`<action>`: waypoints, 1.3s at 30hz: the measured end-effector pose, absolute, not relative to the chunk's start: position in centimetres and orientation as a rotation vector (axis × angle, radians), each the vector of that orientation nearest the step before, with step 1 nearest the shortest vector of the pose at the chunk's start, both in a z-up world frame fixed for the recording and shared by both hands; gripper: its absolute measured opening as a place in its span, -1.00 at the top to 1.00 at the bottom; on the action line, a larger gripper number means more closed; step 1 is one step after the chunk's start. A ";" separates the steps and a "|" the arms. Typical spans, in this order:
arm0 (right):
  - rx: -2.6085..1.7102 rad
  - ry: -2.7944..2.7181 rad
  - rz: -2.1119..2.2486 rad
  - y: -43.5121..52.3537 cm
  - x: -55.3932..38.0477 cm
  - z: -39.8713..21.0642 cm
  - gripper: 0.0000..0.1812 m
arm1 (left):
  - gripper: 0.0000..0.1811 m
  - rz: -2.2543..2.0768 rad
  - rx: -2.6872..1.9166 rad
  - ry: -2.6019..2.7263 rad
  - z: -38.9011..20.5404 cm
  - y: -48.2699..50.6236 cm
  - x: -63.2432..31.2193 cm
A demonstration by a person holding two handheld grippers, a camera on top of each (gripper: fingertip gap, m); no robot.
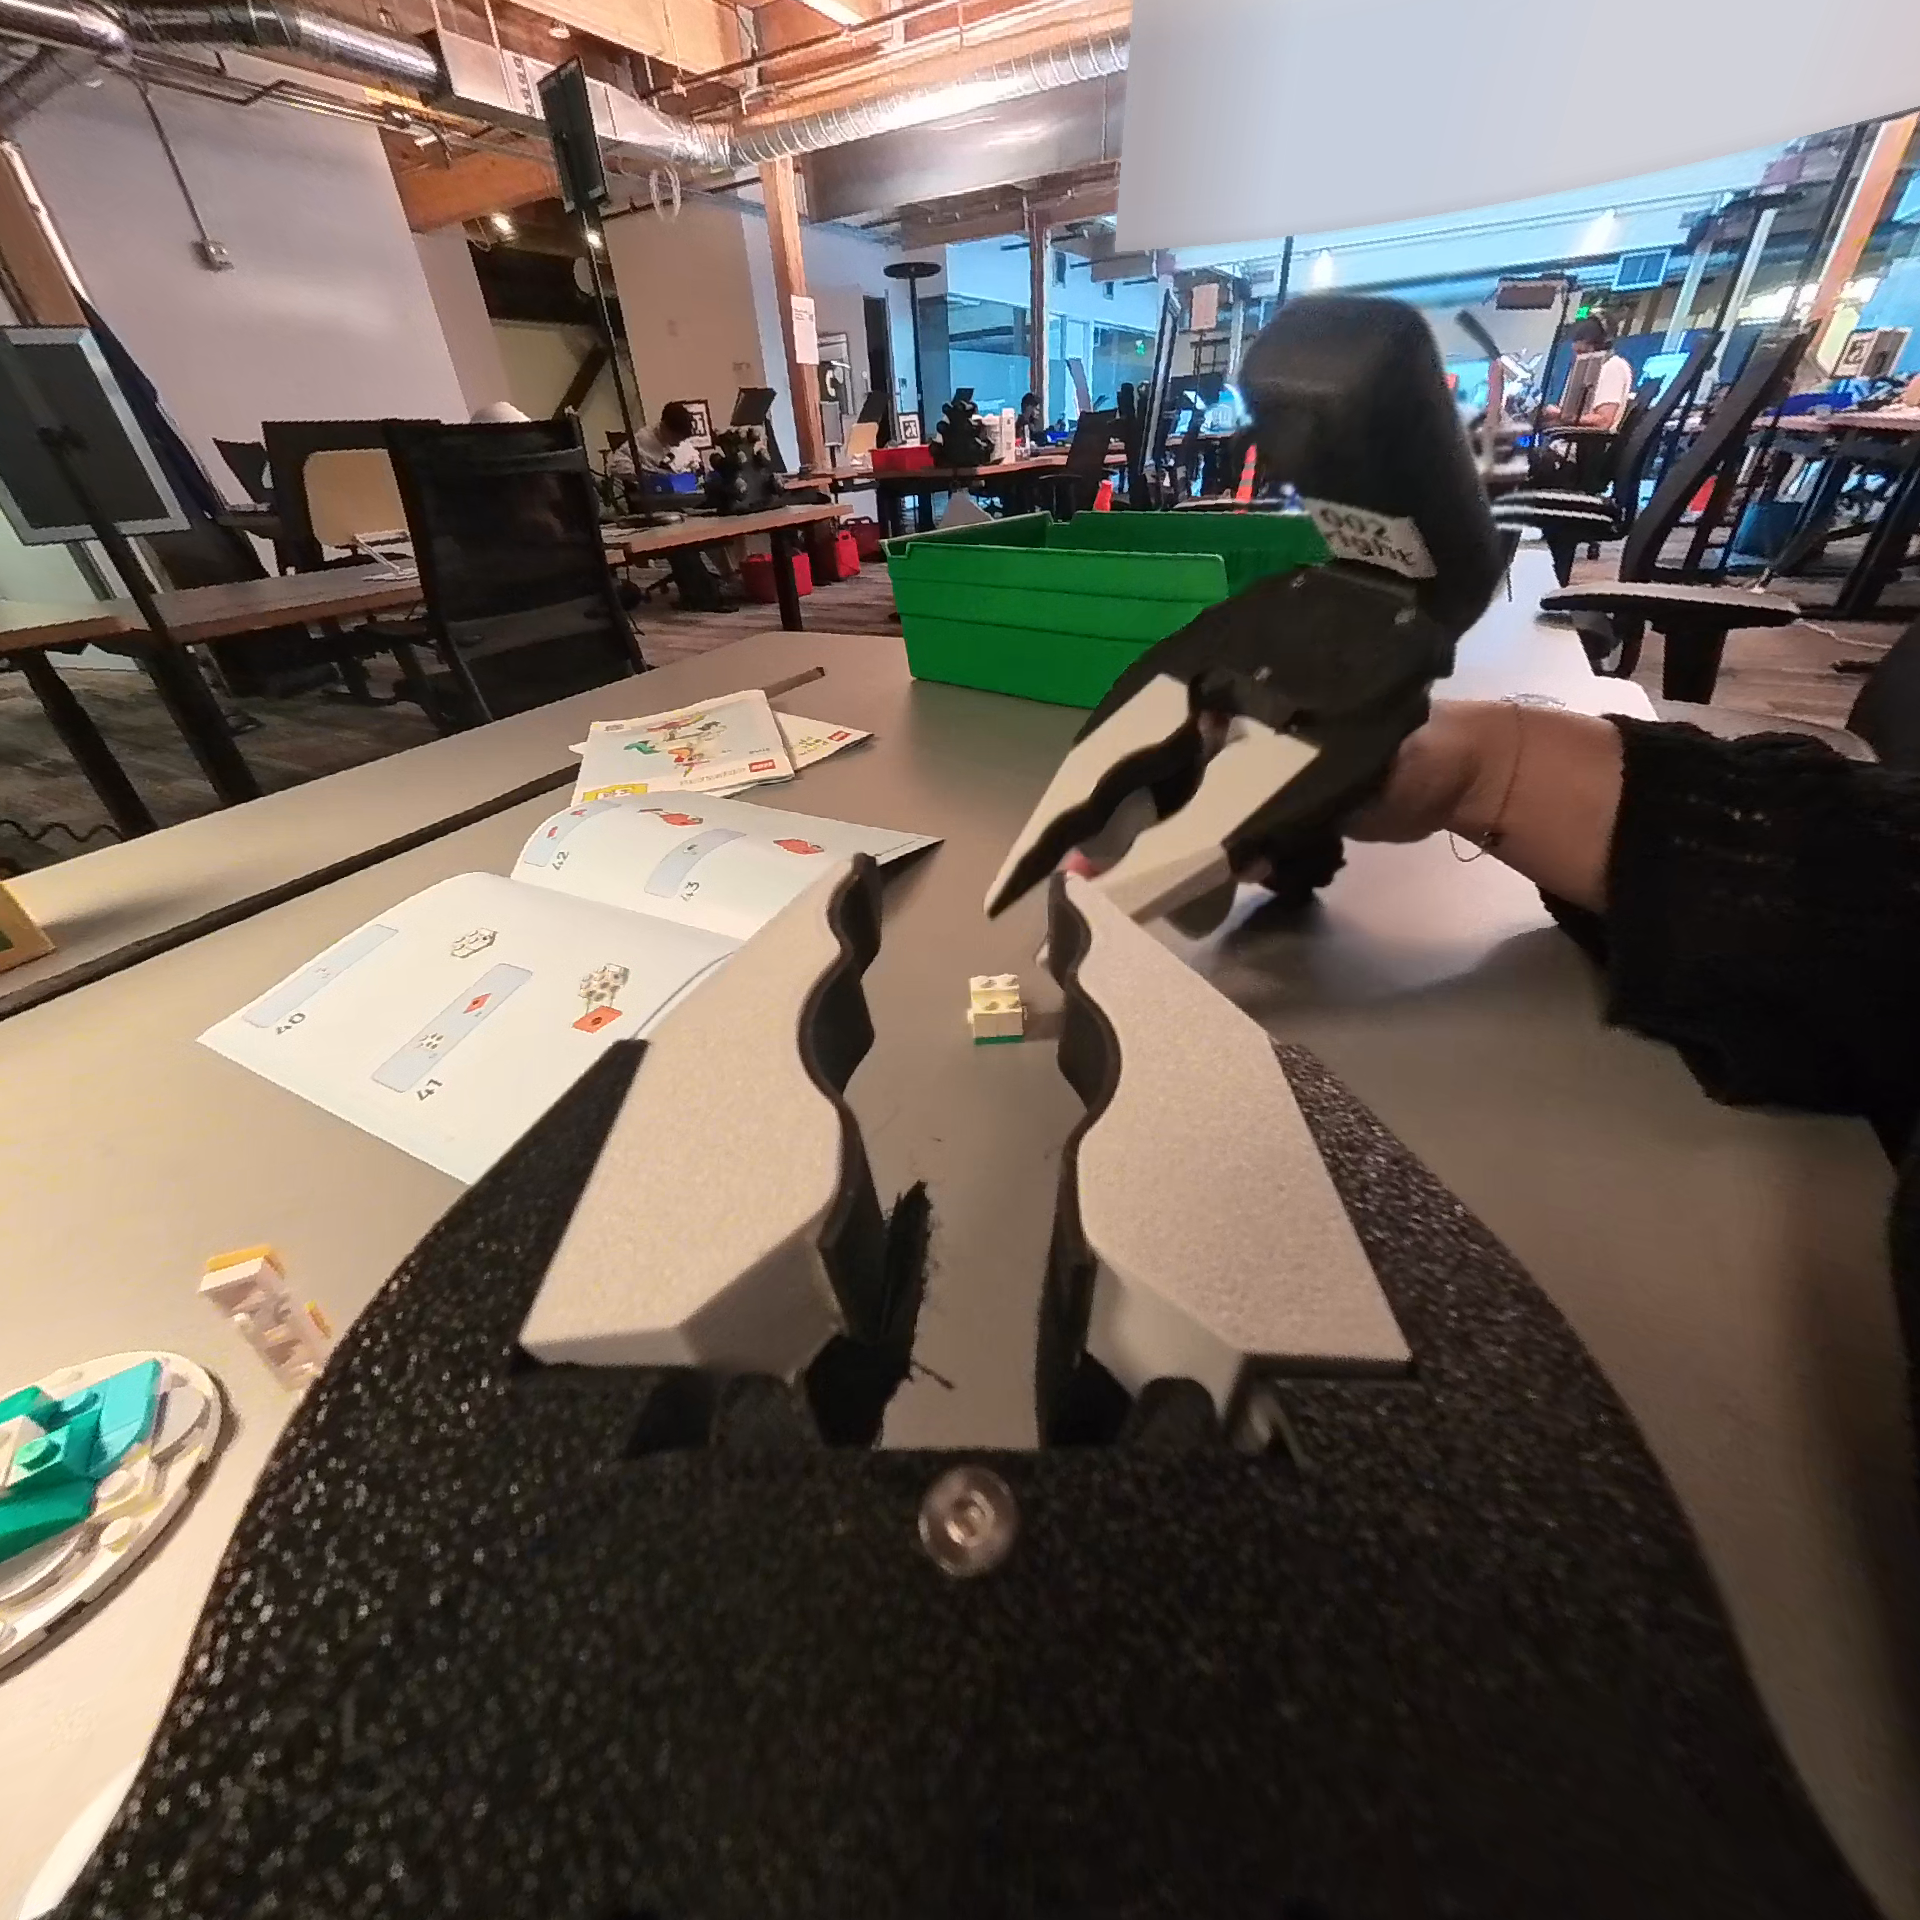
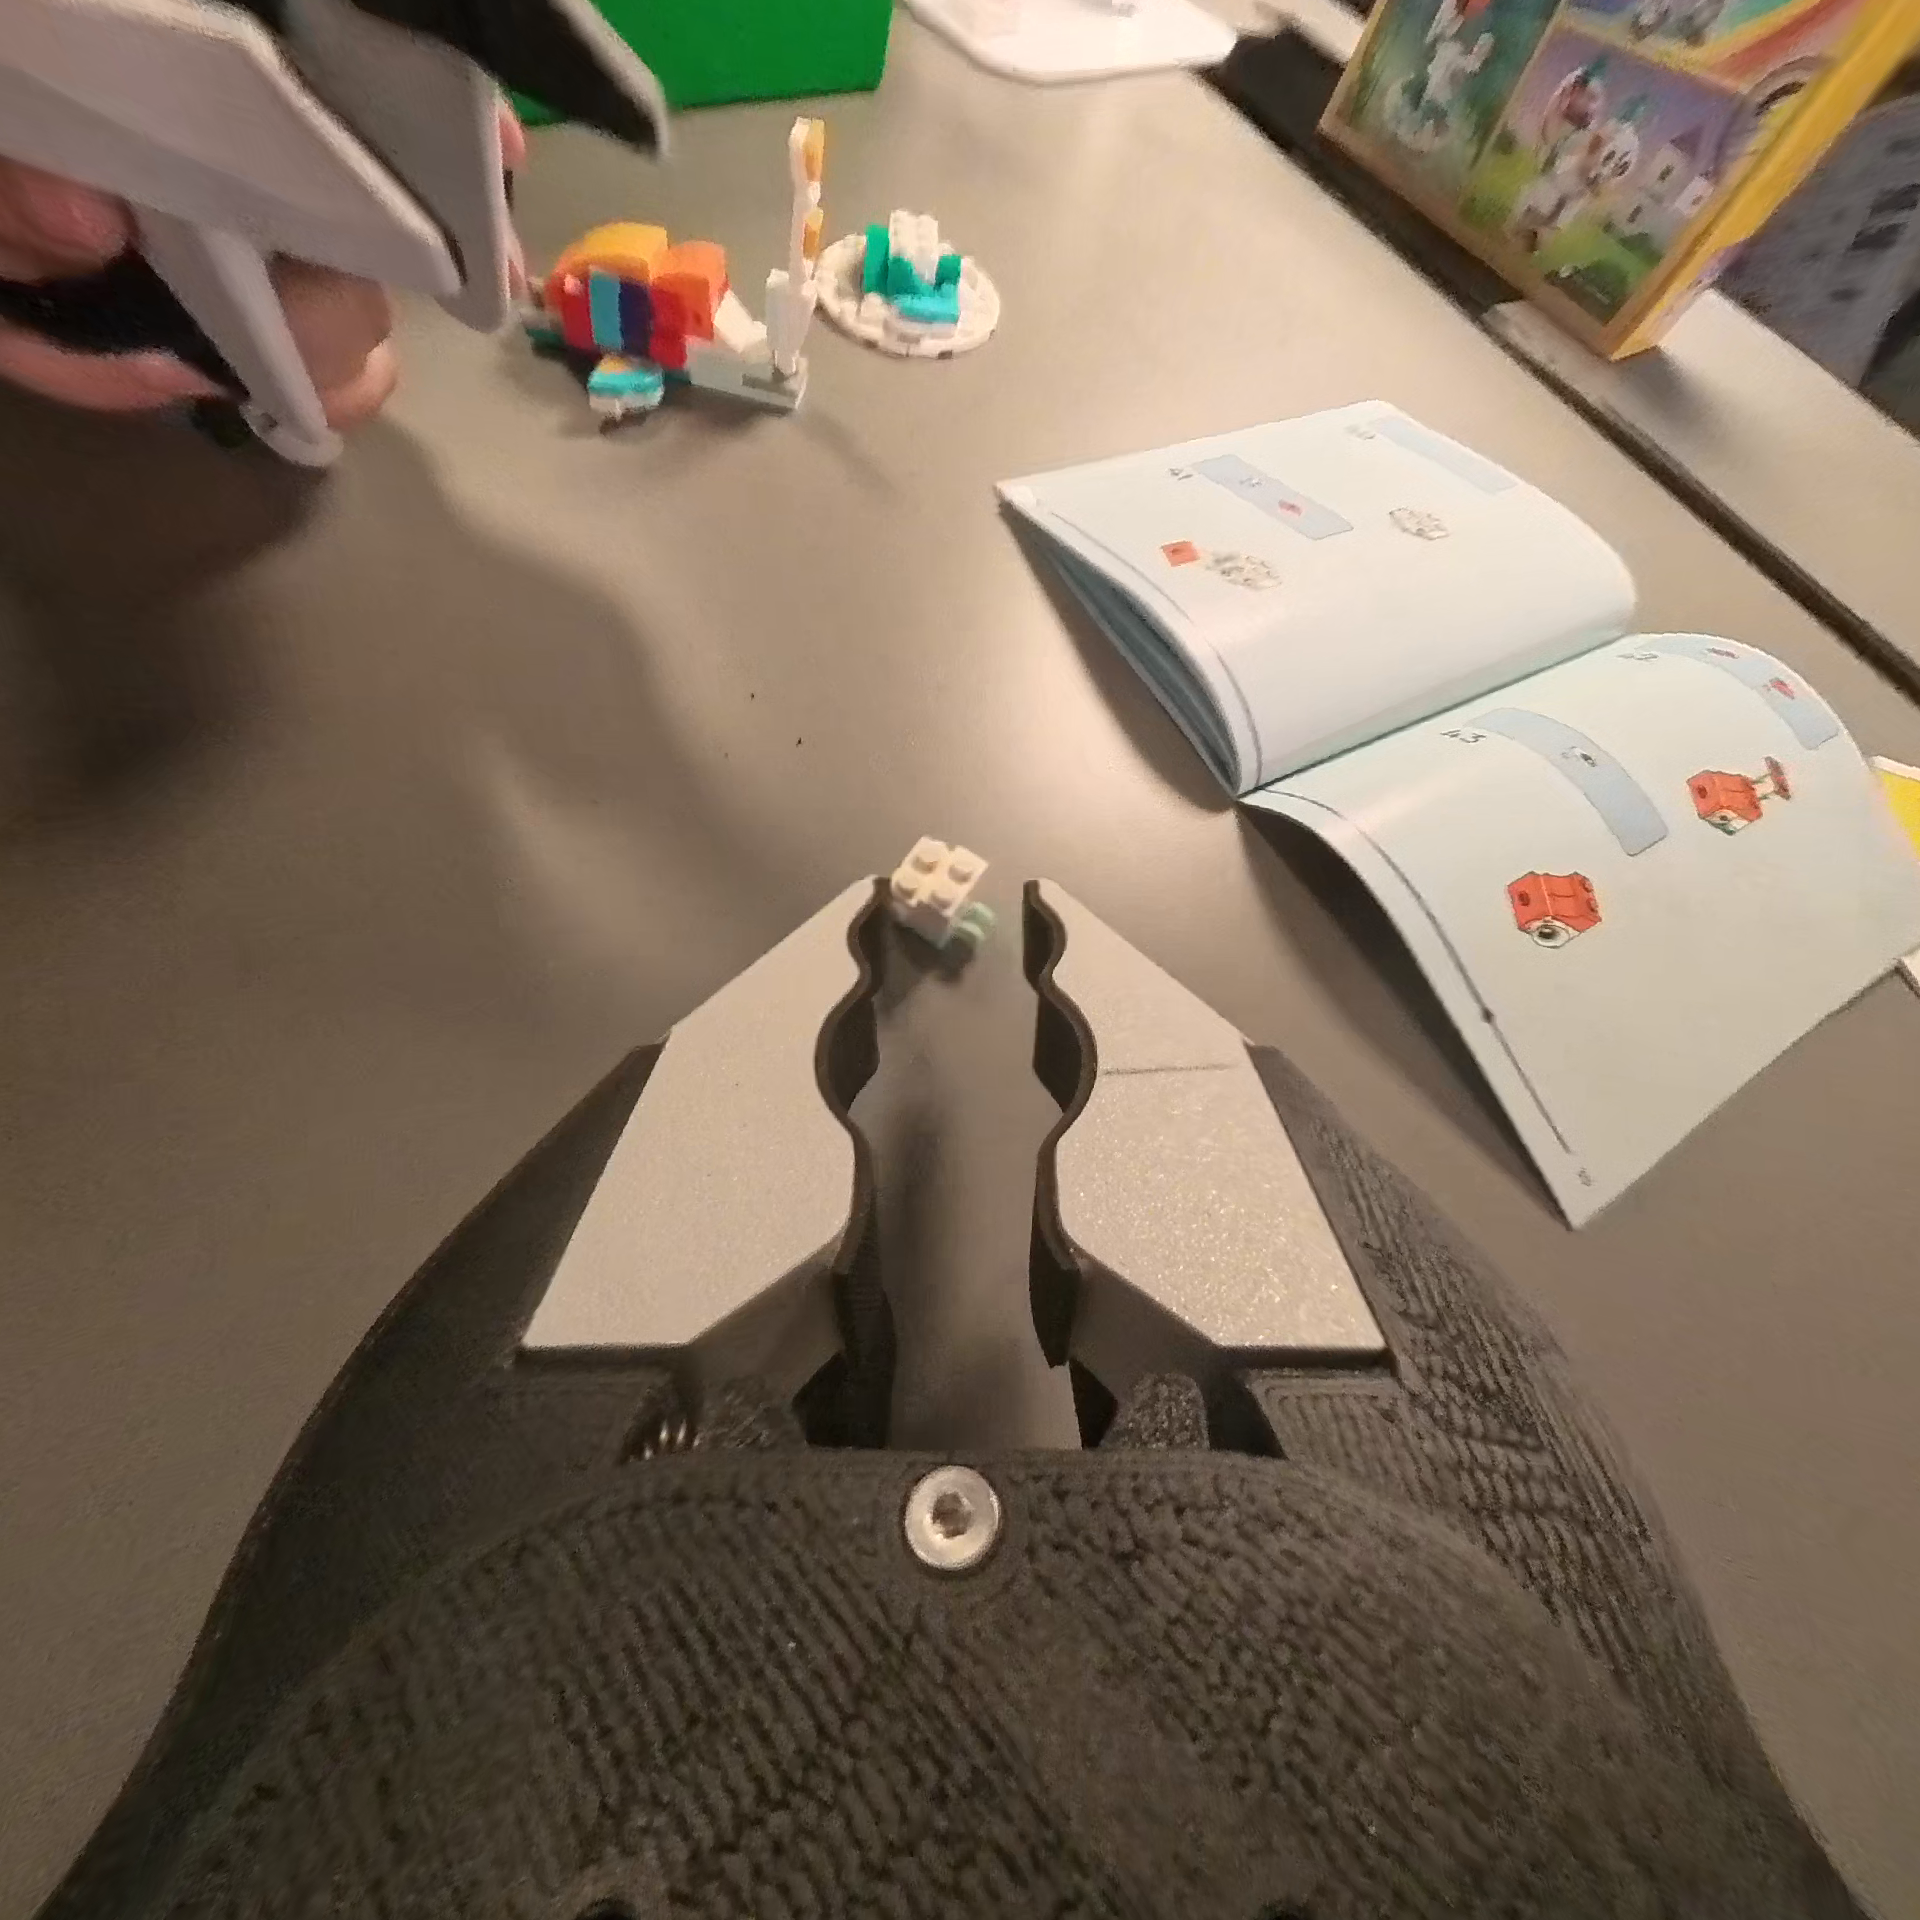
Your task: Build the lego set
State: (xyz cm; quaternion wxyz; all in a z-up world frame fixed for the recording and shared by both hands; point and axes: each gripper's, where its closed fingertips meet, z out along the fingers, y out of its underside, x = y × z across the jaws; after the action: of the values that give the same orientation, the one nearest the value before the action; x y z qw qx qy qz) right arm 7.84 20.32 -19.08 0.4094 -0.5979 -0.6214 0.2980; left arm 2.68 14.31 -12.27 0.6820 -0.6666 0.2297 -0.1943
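Note:
A small white Lego block on a green base [image 1: 1000, 1008] sits on the grey table [image 1: 1455, 1143]. My left gripper [image 1: 961, 888] is open and empty, and the block shows in the gap between its fingers, close to the right finger. My right gripper [image 2: 951, 894] is open, with the same block [image 2: 940, 888] just off its tips, against the left fingertip and not clamped. In the left wrist view the right gripper [image 1: 1086, 883] comes down from the right, held by a hand. In the right wrist view the left gripper [image 2: 561, 208] is blurred at the top left.
An open instruction booklet [image 2: 1403, 644] lies right of the block. A colourful Lego build [image 2: 634, 301], a tall white and yellow piece [image 2: 795, 239] and a round white plate with teal bricks [image 2: 909, 275] stand farther off. A green bin [image 1: 1060, 603] and the set's box [image 2: 1600, 145] are at the back.

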 end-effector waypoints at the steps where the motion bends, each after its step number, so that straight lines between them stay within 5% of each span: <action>1: -1.492 -1.506 0.767 20.8 8.0 -18.3 0.73 | 0.67 -0.433 -1.496 0.516 -12.3 14.3 2.7; 11: -1.055 -0.700 0.368 27.5 14.3 -7.2 0.78 | 0.67 -0.414 -1.490 0.529 -12.3 14.2 2.8; 39: -1.104 -0.644 0.229 29.1 15.5 -8.4 0.87 | 0.56 -0.364 -1.401 0.504 -8.4 10.8 0.7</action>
State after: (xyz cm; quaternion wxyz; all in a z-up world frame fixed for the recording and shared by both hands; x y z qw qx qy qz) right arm 15.49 29.07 -8.40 0.7966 -0.5139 -0.3000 0.1065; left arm 0.72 10.85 -8.37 0.7205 -0.6339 0.2280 -0.1648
